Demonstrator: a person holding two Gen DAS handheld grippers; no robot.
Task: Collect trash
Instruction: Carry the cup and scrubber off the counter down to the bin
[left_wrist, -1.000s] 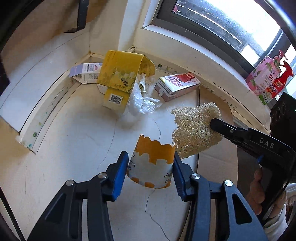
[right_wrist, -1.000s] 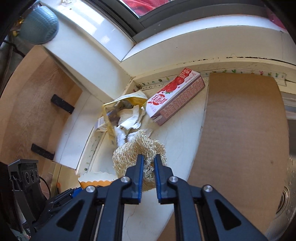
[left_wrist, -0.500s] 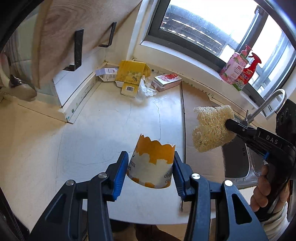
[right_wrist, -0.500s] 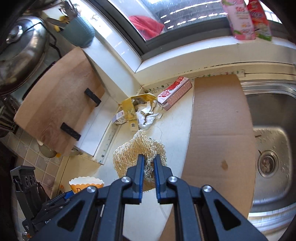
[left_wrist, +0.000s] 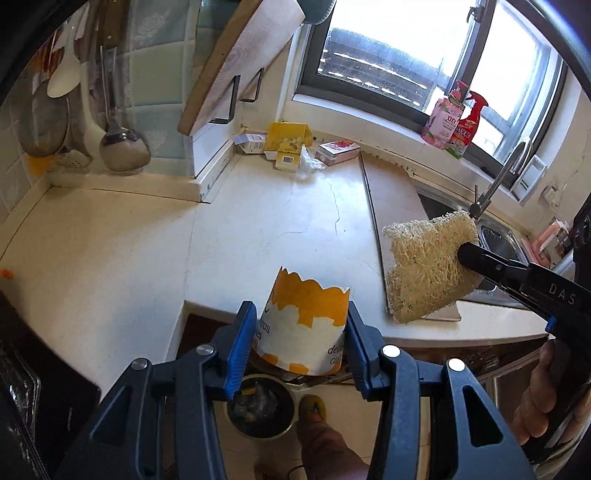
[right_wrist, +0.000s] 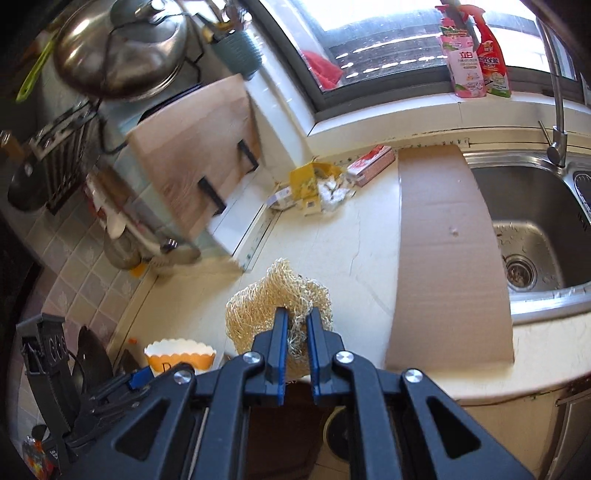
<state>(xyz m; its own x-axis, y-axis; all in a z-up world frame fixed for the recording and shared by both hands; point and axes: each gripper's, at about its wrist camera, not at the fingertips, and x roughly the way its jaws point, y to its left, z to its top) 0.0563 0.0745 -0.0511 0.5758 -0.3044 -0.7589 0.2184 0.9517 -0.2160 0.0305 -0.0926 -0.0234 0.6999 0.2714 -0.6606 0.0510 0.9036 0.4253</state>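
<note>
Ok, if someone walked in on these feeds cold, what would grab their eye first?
Probably the two loads up front: the left tongs clamp an orange-and-white paper cup, and the right tongs pinch a straw-coloured loofah scrubber, both held out past the counter's front edge. After that, the litter pile of cartons and wrappers in the far counter corner under the window, and a bin on the floor below the cup.

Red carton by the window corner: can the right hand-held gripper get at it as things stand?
Probably not yet. The right hand-held gripper is shut on the loofah scrubber, and the red carton lies far back on the counter. The path itself looks free.
</note>
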